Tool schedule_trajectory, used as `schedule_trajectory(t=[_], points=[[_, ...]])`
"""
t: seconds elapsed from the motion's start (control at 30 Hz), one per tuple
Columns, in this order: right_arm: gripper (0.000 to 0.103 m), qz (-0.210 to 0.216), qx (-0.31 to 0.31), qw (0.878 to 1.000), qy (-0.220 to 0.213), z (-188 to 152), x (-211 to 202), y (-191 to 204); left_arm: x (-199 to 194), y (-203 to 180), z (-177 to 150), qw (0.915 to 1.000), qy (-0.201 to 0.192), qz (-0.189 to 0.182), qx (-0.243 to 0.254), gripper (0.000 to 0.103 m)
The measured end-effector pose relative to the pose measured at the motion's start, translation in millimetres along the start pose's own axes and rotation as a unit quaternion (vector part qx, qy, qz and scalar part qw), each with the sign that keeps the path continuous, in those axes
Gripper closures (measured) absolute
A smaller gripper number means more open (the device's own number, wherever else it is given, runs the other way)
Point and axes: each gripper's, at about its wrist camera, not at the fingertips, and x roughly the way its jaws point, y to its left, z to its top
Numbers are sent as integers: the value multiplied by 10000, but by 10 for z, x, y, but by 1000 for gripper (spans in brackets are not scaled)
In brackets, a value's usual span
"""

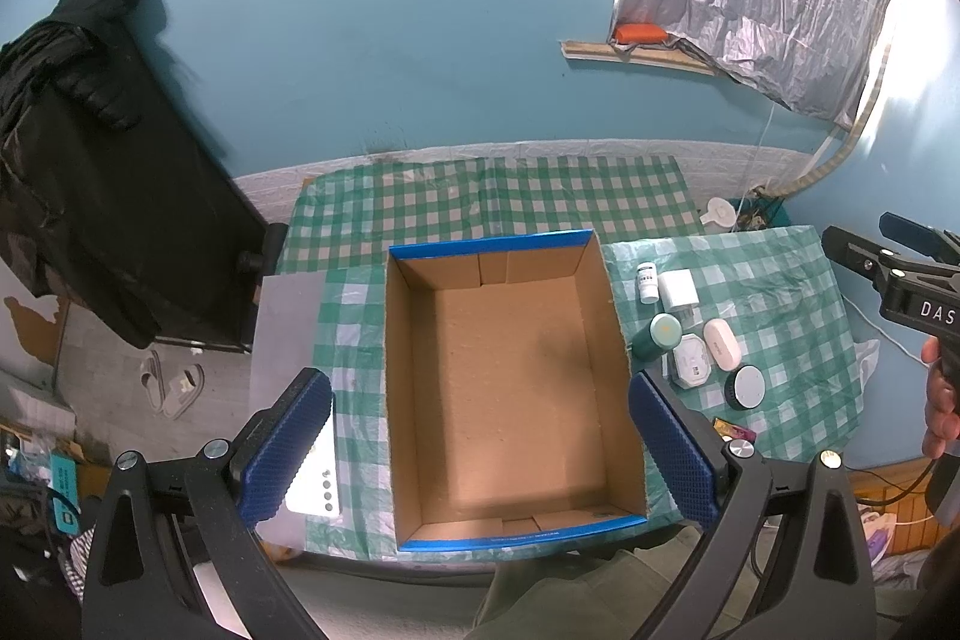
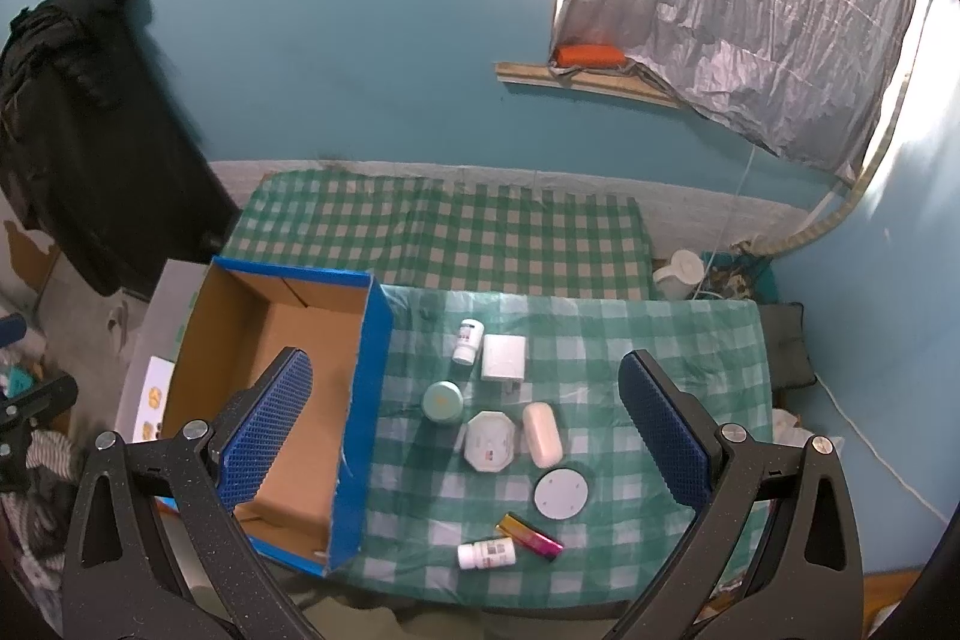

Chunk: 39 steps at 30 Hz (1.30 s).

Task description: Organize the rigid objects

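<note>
An empty cardboard box [image 1: 504, 388] with a blue rim stands on the green checked table; it also shows in the right wrist view [image 2: 282, 376]. Right of it lie several small items: a white bottle [image 2: 467, 341], a white charger block [image 2: 503, 357], a green round jar [image 2: 442, 401], an octagonal white case [image 2: 489, 441], an oval white case [image 2: 542, 433], a grey round puck [image 2: 560, 492], a pink-gold lighter [image 2: 531, 528] and a lying white bottle [image 2: 486, 554]. My left gripper [image 1: 480, 451] is open above the box. My right gripper [image 2: 465, 433] is open above the items.
A white card with dots [image 1: 315, 484] lies left of the box on a grey board [image 1: 285, 340]. A second checked surface [image 2: 444, 232] stands behind, against the blue wall. A black garment [image 1: 90, 148] hangs at left. The right gripper's body [image 1: 900, 280] shows at the left view's right edge.
</note>
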Motion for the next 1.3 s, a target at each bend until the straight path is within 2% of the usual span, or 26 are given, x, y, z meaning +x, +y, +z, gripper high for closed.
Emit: schedule_trajectory(t=[0.3, 0.63, 0.9, 1.3], points=[[1, 34, 64, 9998, 160, 1, 101, -68, 116, 126, -43, 10000, 79, 29, -33, 3], [1, -20, 506, 9965, 671, -120, 436, -533, 422, 456, -91, 9992, 257, 219, -233, 3], [2, -215, 686, 9904, 1180, -377, 862, -838, 676, 655, -178, 9971, 548, 440, -294, 12], [2, -244, 981, 9803, 1698, -892, 1418, -1104, 1201, 890, -444, 9921, 1086, 466, -416, 14]])
